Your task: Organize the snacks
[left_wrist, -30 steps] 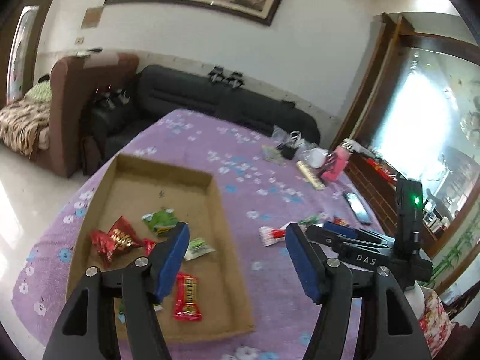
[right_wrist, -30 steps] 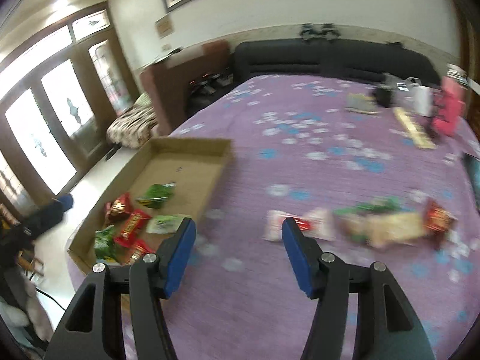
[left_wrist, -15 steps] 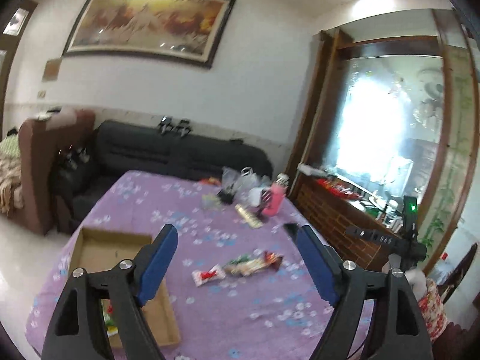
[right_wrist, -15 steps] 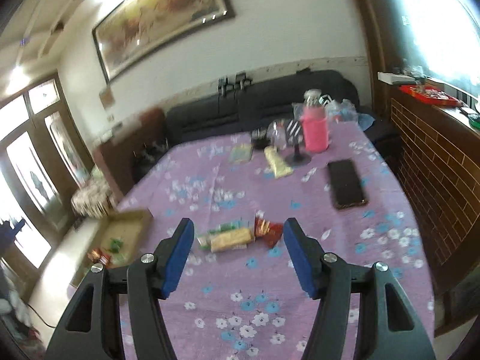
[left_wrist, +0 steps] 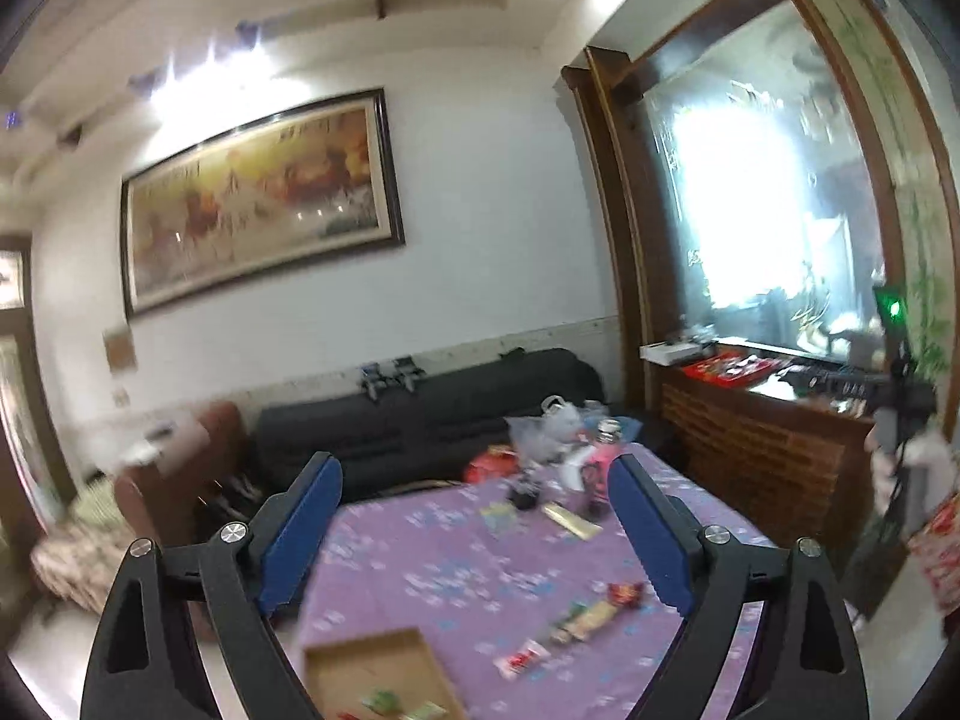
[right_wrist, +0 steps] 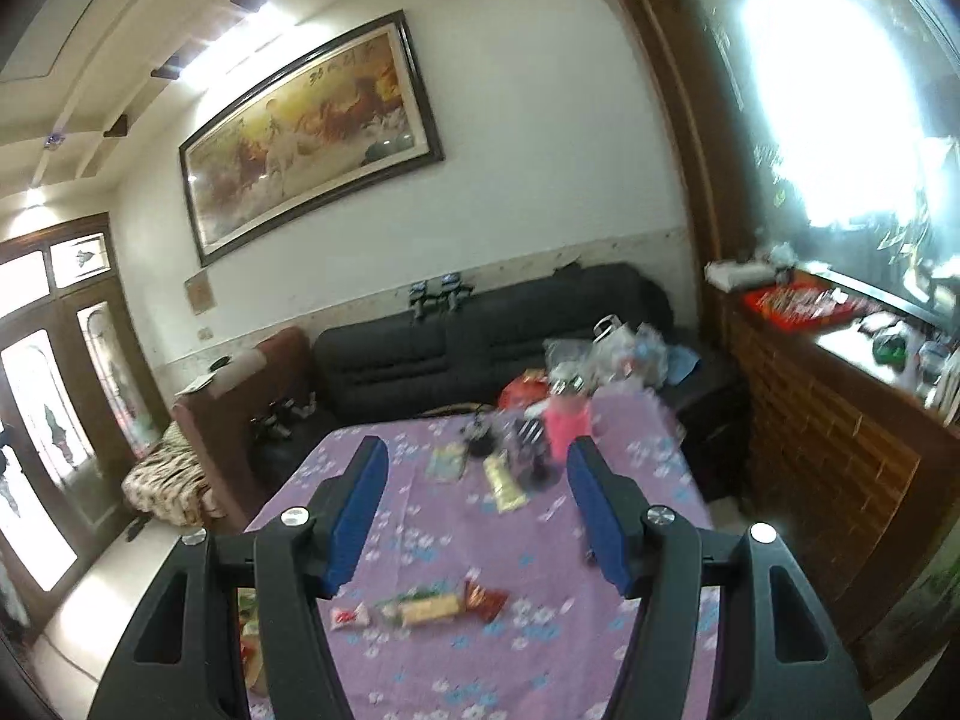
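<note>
Both grippers, left (left_wrist: pixel 474 540) and right (right_wrist: pixel 477 516), gaped wide, empty; snacks (right_wrist: pixel 429 606) looked light, crinkly, so I'd pinch mid-wrapper.

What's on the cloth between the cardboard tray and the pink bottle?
Left wrist view: a short row of snack packets lies between the cardboard tray and the pink bottle; beyond them, bare purple cloth, then a yellowish bar.
</note>
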Available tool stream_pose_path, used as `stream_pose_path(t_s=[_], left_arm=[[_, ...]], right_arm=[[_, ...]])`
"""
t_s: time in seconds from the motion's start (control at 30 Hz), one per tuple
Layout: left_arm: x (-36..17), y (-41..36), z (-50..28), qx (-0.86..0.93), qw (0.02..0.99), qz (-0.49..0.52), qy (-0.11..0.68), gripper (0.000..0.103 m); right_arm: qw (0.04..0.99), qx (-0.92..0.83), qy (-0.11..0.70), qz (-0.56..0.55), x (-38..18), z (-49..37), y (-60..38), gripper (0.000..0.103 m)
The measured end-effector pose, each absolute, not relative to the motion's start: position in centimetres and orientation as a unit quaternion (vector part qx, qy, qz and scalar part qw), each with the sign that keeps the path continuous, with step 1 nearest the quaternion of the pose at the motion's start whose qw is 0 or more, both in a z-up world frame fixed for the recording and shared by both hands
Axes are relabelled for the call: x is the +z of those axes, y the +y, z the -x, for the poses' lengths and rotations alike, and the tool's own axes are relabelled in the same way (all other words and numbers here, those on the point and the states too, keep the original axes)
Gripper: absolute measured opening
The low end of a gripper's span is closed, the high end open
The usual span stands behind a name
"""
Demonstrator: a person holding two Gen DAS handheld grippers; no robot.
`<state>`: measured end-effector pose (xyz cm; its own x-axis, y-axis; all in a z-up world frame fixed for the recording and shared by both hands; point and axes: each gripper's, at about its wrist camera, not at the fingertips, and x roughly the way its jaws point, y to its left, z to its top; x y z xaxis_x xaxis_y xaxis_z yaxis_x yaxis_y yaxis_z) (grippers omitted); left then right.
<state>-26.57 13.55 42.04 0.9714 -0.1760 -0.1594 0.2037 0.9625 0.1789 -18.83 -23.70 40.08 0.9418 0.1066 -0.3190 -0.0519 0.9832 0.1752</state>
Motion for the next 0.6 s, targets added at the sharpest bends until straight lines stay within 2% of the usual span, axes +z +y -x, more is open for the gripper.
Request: stream_pose_path(t_s=[0.23, 0.37, 0.43, 0.5, 0.6], left_arm=[[49.3, 12.4, 27.7, -0.076, 0.989, -0.124, 0.039, 0.093], [52.6, 12.3, 27.2, -0.063, 0.988, -0.134, 0.046, 0.099], [52.6, 12.5, 26.9, -0.074, 0.988, -0.126, 0.054, 0.099], [51.7, 12.6, 26.9, -0.096, 0.988, -0.111, 0.055, 0.101], [48.2, 12.3, 24.8, -0.139, 0.983, -0.095, 0.077, 0.103]], right_arm=[[0.989, -0.011, 0.116, -0.092, 48.9, 20.3, -26.3, 0.062], [0.987, -0.034, 0.113, -0.112, 53.1, 21.0, -28.3, 0.063], [0.986, -0.032, 0.121, -0.109, 53.1, 21.2, -28.5, 0.067], [0.988, -0.031, 0.123, -0.092, 51.6, 21.1, -27.6, 0.077], [0.987, -0.037, 0.146, -0.065, 47.8, 20.0, -26.4, 0.081]])
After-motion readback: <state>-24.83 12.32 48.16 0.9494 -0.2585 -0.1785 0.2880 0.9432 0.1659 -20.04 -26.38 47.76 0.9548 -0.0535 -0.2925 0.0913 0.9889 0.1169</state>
